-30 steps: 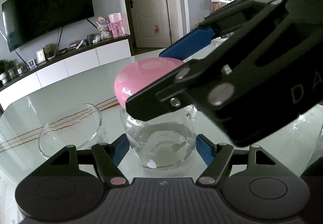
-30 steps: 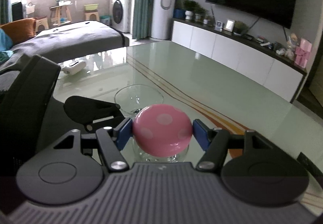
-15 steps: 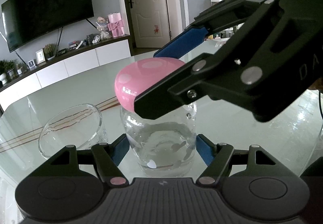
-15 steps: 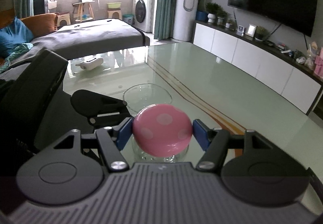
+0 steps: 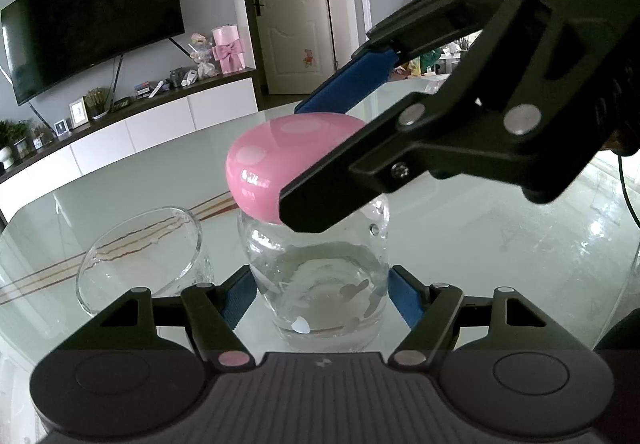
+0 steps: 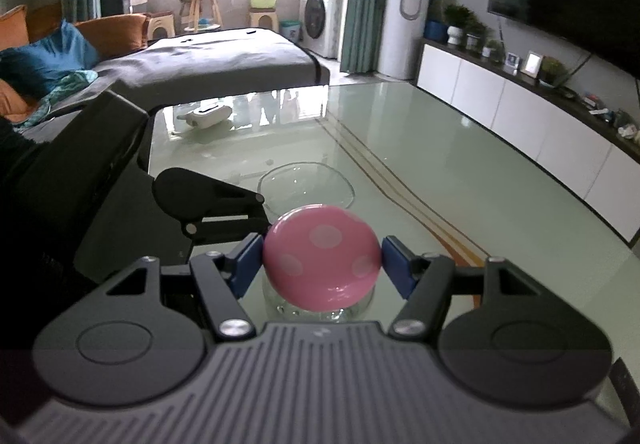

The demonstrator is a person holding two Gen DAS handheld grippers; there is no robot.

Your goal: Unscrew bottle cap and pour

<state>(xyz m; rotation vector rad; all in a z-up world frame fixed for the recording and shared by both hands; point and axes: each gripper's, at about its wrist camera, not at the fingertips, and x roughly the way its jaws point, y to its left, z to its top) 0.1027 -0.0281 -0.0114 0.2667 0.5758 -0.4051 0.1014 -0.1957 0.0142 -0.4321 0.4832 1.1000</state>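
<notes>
A clear glass bottle (image 5: pixel 320 276) with water in it stands on the glass table. Its round pink cap (image 5: pixel 276 164) with pale dots sits on top; it also shows in the right wrist view (image 6: pixel 322 264). My left gripper (image 5: pixel 318 294) is shut on the bottle's body. My right gripper (image 6: pixel 322 264) is shut on the pink cap from above and shows as a black arm in the left wrist view (image 5: pixel 440 140). An empty clear glass bowl (image 5: pixel 140 256) stands just left of the bottle and shows beyond the cap in the right wrist view (image 6: pixel 306 184).
The glossy pale green table (image 6: pixel 440 148) stretches far ahead. A white device (image 6: pixel 206 118) lies near its far edge. A white TV cabinet (image 5: pixel 160 124) and a door stand beyond the table.
My right gripper has turned on the cap: its arm has swung upward in the left wrist view and the room has shifted in the right wrist view. The bottle and left gripper have stayed still.
</notes>
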